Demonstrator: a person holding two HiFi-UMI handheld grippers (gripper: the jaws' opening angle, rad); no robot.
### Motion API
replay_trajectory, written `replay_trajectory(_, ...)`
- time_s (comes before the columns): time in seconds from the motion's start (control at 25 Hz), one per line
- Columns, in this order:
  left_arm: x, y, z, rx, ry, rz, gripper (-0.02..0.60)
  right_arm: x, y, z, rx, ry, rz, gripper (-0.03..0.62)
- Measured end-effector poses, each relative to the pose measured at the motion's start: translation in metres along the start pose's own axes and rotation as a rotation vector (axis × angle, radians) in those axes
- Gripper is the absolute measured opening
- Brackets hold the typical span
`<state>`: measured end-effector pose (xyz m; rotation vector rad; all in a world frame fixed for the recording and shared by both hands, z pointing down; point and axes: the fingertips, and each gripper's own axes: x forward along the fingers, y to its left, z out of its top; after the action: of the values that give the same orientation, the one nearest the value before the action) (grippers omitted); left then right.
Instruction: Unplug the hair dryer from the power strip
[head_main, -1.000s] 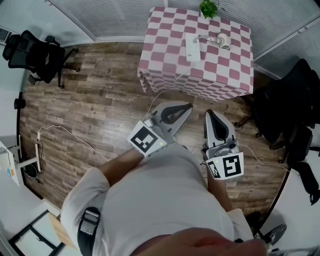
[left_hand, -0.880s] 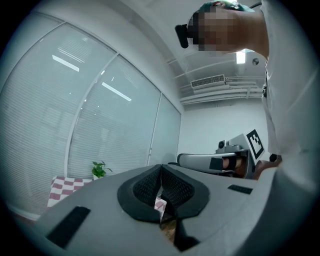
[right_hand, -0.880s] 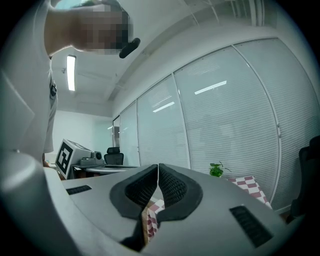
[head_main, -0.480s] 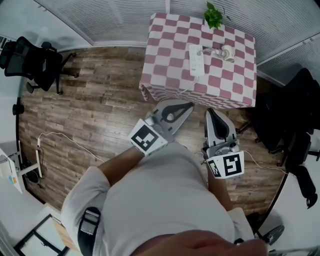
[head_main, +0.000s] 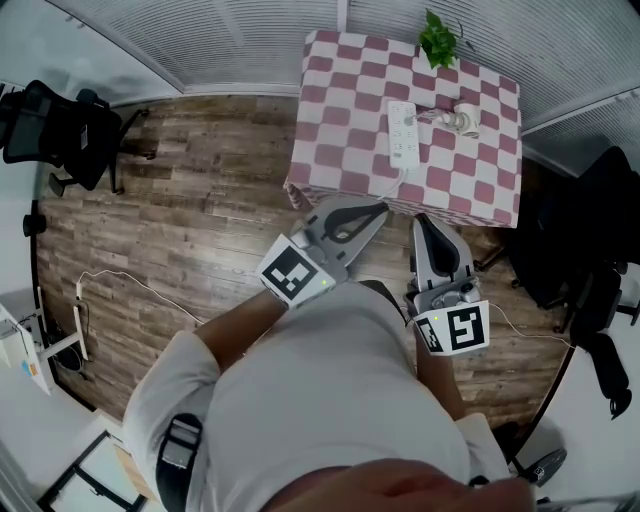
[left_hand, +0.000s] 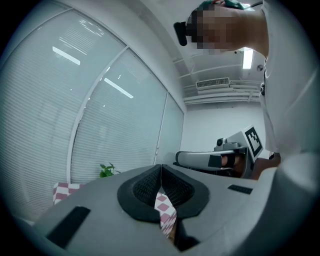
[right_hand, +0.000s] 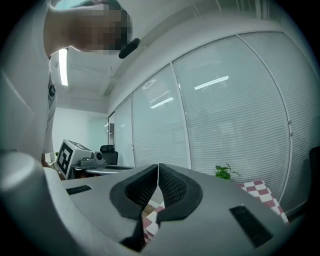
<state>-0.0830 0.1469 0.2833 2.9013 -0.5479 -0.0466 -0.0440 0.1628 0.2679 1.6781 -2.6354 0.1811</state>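
Checkered table (head_main: 340, 110) stands far ahead by the blinds, potted plant (head_main: 438, 40) at its far edge, black office chair (head_main: 60, 125) well off left, wood floor (head_main: 180, 220) between me and the table. White power strip (head_main: 403, 133) lies on the cloth, hair dryer (head_main: 462, 115) just right of it. Left gripper (head_main: 378, 211) and right gripper (head_main: 421, 224) point level at the table's near edge, both with jaws closed together on nothing

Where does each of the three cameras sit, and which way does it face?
Head view: on the person's head, looking steeply down at the checkered table; shirt, left gripper, right gripper show.
Left gripper view: on that gripper, level along shut jaws toward blinds; right gripper shows.
Right gripper view: likewise; left gripper shows.
Shared: all see plant and checkered table.
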Motion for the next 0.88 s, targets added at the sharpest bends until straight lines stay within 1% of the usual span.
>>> replay_trajectory(0.16,0.000,0.013,-0.003,0.003,0.010,-0.012,0.031,0.012,-0.002,-0.004,0.010,0.007,-0.014,0.032)
replay_trajectory(0.32,0.001,0.017,-0.005,-0.013,0.022,-0.018,0.031,0.015,-0.003,-0.007,0.013,0.018,-0.022,0.032)
replay_trajectory(0.48,0.003,0.021,-0.006,-0.010,0.024,-0.020,0.031,0.020,-0.007,-0.009,0.014,0.023,-0.022,0.032)
replay_trajectory(0.88,0.018,0.032,-0.005,-0.005,0.023,0.008,0.031,0.033,-0.022,-0.005,-0.002,0.018,0.023,0.032)
